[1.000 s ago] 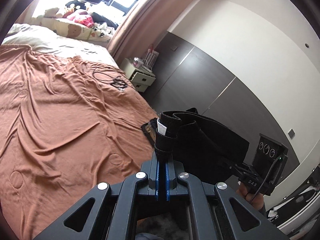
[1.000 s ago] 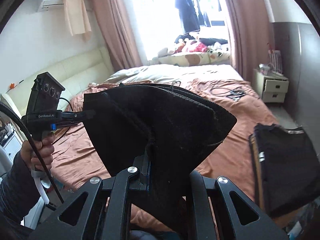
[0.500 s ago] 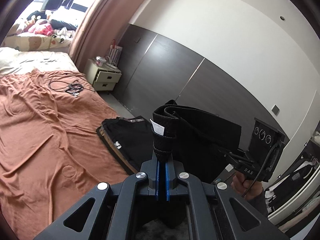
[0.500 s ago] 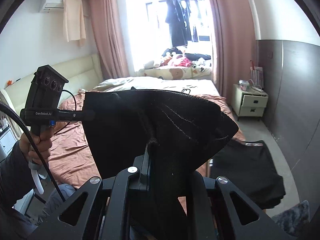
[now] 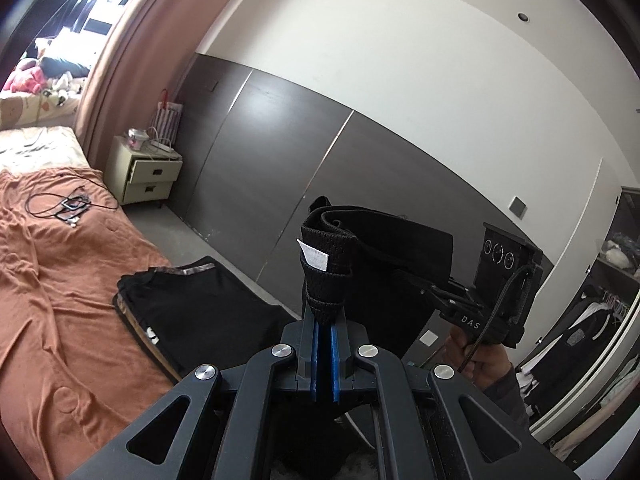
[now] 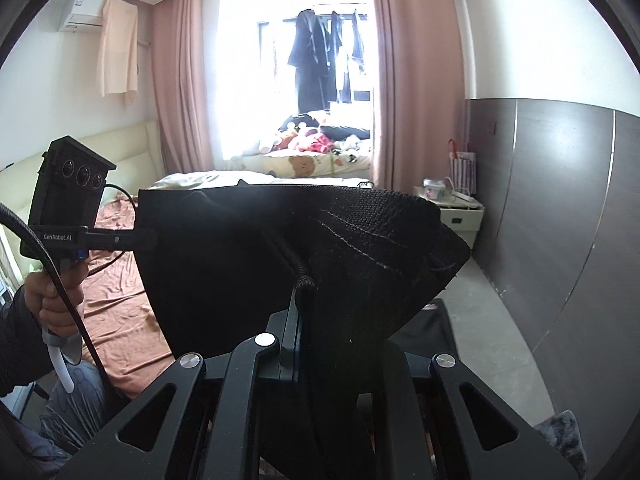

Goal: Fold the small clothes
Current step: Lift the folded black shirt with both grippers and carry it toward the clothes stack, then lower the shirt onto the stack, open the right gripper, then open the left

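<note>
A small black garment (image 5: 384, 256) with a white tag hangs folded in the air, stretched between both grippers. My left gripper (image 5: 325, 314) is shut on its banded edge; in the right wrist view that same gripper (image 6: 146, 235) pinches the cloth's left edge. My right gripper (image 6: 297, 308) is shut on a bunched seam of the garment (image 6: 240, 264), and it also shows at the garment's far side (image 5: 434, 286) in the left wrist view. A stack of folded black clothes (image 5: 192, 308) lies on the corner of the bed, below and left of the held garment.
The bed (image 5: 52, 300) has a rumpled orange sheet with a cable and a small device (image 5: 72, 206) on it. A cream nightstand (image 5: 144, 176) stands by the dark panelled wall (image 5: 280, 152). A person's hand (image 6: 56, 300) holds the left handle. A grey rug corner (image 6: 560, 436) lies on the floor.
Both grippers have swung right and risen slightly with the garment still stretched between them. The left view has turned from the bed toward the panelled wall; the folded stack now sits lower left.
</note>
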A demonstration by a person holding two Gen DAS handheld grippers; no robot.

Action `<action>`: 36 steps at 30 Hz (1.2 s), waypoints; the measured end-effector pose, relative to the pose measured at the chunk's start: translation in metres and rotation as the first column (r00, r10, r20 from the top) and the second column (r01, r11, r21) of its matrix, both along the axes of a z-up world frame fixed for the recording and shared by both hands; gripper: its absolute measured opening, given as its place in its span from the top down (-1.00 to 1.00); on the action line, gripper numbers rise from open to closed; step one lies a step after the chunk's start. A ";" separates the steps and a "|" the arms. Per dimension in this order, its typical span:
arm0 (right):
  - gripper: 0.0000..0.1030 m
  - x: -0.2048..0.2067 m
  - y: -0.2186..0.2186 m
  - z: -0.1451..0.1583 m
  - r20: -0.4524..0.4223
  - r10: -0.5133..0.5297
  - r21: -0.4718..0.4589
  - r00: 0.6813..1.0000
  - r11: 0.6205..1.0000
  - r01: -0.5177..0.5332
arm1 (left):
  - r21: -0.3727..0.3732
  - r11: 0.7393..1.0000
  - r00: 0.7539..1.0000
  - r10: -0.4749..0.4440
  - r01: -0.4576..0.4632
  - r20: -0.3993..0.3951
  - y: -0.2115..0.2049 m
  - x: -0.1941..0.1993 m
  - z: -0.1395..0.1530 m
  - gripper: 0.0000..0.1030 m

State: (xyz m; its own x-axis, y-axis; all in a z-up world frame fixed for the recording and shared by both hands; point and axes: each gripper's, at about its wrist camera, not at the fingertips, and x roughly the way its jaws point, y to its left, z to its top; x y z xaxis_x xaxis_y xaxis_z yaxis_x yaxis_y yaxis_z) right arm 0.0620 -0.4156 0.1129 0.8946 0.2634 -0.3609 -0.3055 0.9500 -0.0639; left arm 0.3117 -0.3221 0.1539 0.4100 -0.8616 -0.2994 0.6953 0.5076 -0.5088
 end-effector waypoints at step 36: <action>0.84 0.112 0.079 -0.087 -0.230 -0.085 0.016 0.970 0.996 0.091 | 0.040 0.999 0.974 0.032 -0.023 -0.224 -0.073 0.229 -0.133 0.93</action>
